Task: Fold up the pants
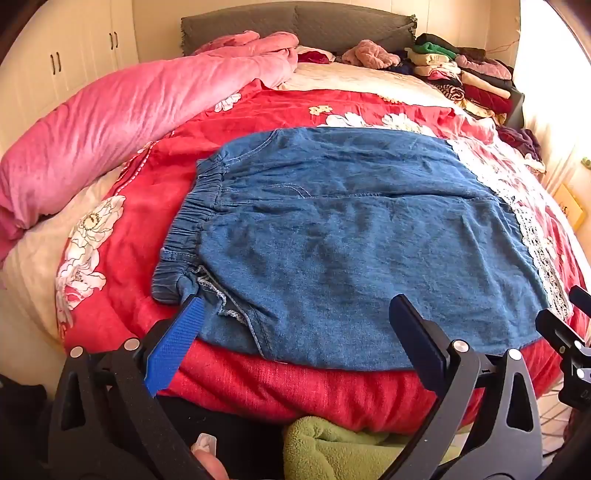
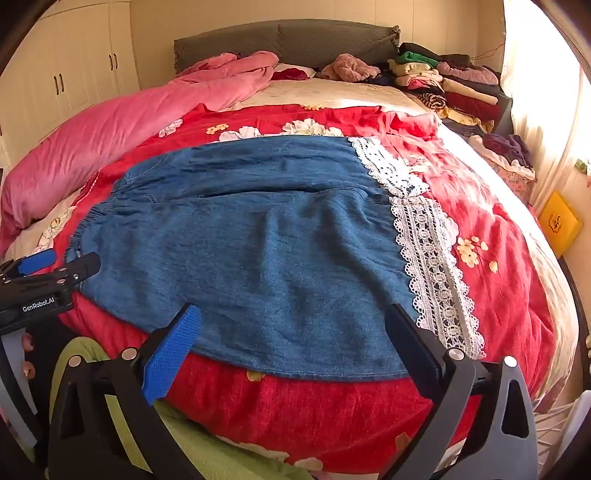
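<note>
Sunlight falls across the bed (image 1: 369, 79) from the right, and cream wardrobe doors (image 1: 85, 51) stand along the left wall beyond it. We see a red flowered blanket (image 1: 258, 118) spread over the bed, with a pink quilt (image 1: 110, 122) bunched along its left side and a grey headboard (image 1: 295, 22) at the far end. At the far right corner sits a pile of clothes (image 1: 465, 79), some folded and some loose. On the blanket, close to the near edge, lie the blue denim pants (image 1: 351, 229), laid flat and sideways: their gathered elastic waistband (image 1: 192, 221) points left and their white lace hems (image 2: 428, 258) point right. We can make out both legs lying side by side, one nearer to us than the other. Our left gripper (image 1: 301, 314) hangs over the near left part of the pants, by the waistband corner, its jaws wide apart and clamped on nothing. Our right gripper (image 2: 293, 325) hangs over the near right part, close to the lace, its jaws likewise wide apart with nothing between them. We cannot tell whether either gripper touches the cloth. Something green and fuzzy (image 1: 332, 446) shows below the near edge of the bed.
</note>
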Demonstrator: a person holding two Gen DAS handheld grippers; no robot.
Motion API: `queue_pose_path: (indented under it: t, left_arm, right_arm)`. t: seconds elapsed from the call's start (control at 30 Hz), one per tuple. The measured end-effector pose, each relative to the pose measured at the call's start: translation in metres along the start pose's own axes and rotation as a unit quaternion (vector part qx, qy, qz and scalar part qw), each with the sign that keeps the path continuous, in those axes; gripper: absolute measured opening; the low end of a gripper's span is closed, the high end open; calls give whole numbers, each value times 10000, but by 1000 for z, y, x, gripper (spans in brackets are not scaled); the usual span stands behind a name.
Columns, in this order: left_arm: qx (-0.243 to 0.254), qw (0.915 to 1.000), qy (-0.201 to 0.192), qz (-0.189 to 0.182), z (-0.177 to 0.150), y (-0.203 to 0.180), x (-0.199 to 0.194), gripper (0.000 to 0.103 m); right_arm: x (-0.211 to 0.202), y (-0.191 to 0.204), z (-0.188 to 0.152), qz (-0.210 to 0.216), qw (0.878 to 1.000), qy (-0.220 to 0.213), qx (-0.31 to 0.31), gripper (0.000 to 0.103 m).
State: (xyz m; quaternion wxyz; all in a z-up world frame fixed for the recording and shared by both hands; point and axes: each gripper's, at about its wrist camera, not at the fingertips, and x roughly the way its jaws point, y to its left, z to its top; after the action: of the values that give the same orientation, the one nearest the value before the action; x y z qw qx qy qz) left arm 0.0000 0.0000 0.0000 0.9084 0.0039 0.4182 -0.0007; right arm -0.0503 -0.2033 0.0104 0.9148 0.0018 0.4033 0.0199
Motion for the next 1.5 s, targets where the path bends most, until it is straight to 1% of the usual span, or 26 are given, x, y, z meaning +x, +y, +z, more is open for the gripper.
queue_pose_path:
  t: [0.5, 0.53, 0.83, 0.97, 1.5]
  left_arm:
    - [11, 10000, 5, 56, -3, 0, -2, 94]
    - [18, 10000, 10, 49, -3, 0, 3, 94]
    - [30, 10000, 24, 74, -3, 1, 4, 94]
    - [31, 10000, 33, 86, -3, 7, 3, 94]
    - [37, 9999, 36, 129, -2, 8, 4, 94]
  right_arm:
    - [0, 0, 0, -7, 10000, 3, -9, 99]
    - [0, 0, 0, -11, 10000, 1, -12, 99]
    - [-2, -1, 0, -4, 10000, 19, -20, 99]
    - [1, 1, 0, -9, 10000, 23, -18, 99]
    - [2, 3, 1, -9, 10000, 39, -30, 99]
